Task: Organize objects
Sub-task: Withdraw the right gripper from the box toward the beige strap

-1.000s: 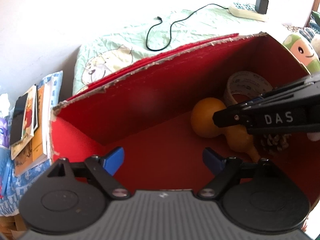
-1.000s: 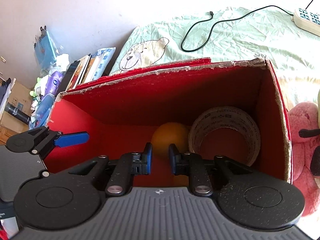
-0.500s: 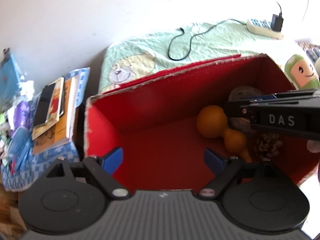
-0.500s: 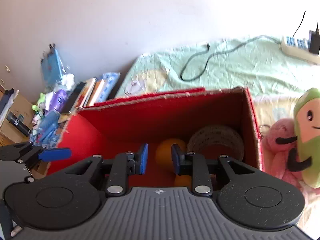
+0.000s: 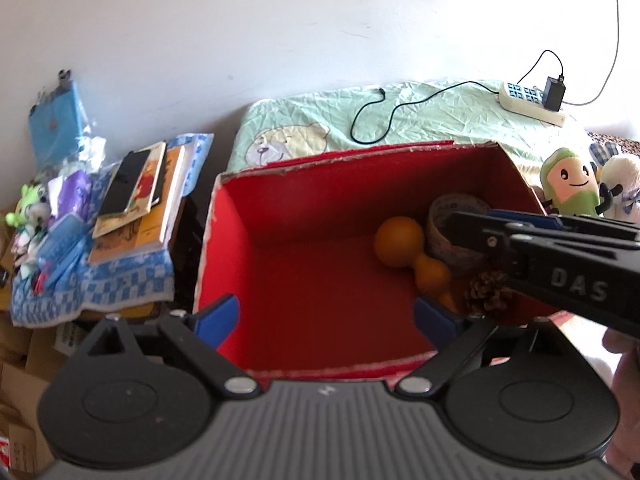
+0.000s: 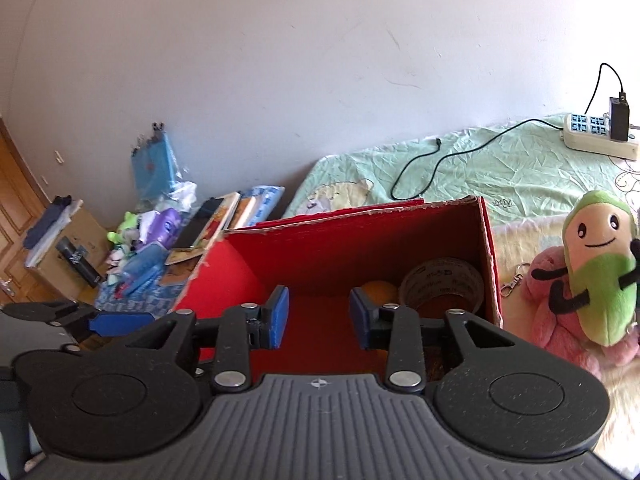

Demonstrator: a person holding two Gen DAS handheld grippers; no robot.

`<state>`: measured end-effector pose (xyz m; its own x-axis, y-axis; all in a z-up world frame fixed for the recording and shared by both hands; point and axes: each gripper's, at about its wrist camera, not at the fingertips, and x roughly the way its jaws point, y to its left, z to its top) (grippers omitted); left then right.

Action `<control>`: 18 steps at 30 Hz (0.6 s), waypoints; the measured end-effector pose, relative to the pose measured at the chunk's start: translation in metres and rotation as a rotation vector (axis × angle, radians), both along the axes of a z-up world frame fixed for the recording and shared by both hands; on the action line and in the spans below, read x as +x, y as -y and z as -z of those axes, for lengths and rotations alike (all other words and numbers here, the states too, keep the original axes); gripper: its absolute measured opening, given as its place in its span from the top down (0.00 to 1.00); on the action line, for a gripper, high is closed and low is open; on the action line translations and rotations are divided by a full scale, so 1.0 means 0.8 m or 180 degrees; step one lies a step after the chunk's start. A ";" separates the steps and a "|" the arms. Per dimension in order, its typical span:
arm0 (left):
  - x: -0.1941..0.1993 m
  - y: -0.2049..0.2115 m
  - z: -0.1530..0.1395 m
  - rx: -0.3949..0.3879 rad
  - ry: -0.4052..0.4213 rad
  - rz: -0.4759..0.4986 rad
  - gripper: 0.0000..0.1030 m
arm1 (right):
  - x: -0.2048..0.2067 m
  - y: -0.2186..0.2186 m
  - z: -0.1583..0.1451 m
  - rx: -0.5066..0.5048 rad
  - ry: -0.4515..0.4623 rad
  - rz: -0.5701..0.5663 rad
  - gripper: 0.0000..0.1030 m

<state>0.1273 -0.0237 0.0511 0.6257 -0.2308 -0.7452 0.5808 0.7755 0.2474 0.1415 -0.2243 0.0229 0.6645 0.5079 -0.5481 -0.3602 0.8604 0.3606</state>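
A red cardboard box (image 5: pixel 228 240) stands open on the bed. In its right end lie an orange gourd (image 5: pixel 400 242), a roll of tape (image 5: pixel 444 248) and a pine cone (image 5: pixel 488 292). My left gripper (image 5: pixel 326 318) hangs open above the box's near edge with nothing between its fingers. My right gripper (image 6: pixel 319 316) is open and empty too, over the near right part of the box (image 6: pixel 320 248). Beyond its fingers show the tape roll (image 6: pixel 440 284) and part of the gourd (image 6: pixel 378 292). In the left wrist view the right gripper (image 5: pixel 472 222) reaches in from the right above the tape.
A green plush (image 6: pixel 596 272) leans on a pink plush (image 6: pixel 556 320) right of the box. A power strip (image 6: pixel 596 136) and a black cable (image 6: pixel 440 160) lie on the green bedsheet behind. Books (image 5: pixel 136 208) and clutter sit on a blue checked cloth to the left.
Both grippers have drawn back and up from the box, so more of the room shows. The right gripper's fingers have spread a little wider. The gourd, tape and pine cone stay put.
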 end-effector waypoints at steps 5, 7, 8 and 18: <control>-0.026 -0.007 0.003 -0.0041 0.0020 -0.0127 0.02 | -0.028 0.010 -0.005 0.0034 0.0136 -0.0040 0.53; -0.034 -0.008 0.004 -0.0031 0.0024 -0.0159 0.02 | -0.037 0.015 -0.005 0.0064 0.0135 -0.0046 0.52; -0.039 -0.008 0.005 -0.0024 0.0025 -0.0176 0.02 | -0.041 0.019 -0.005 0.0085 0.0127 -0.0049 0.51; -0.080 -0.003 0.028 0.0069 -0.0091 -0.0207 0.02 | -0.069 0.045 0.009 0.0186 0.0036 -0.0011 0.45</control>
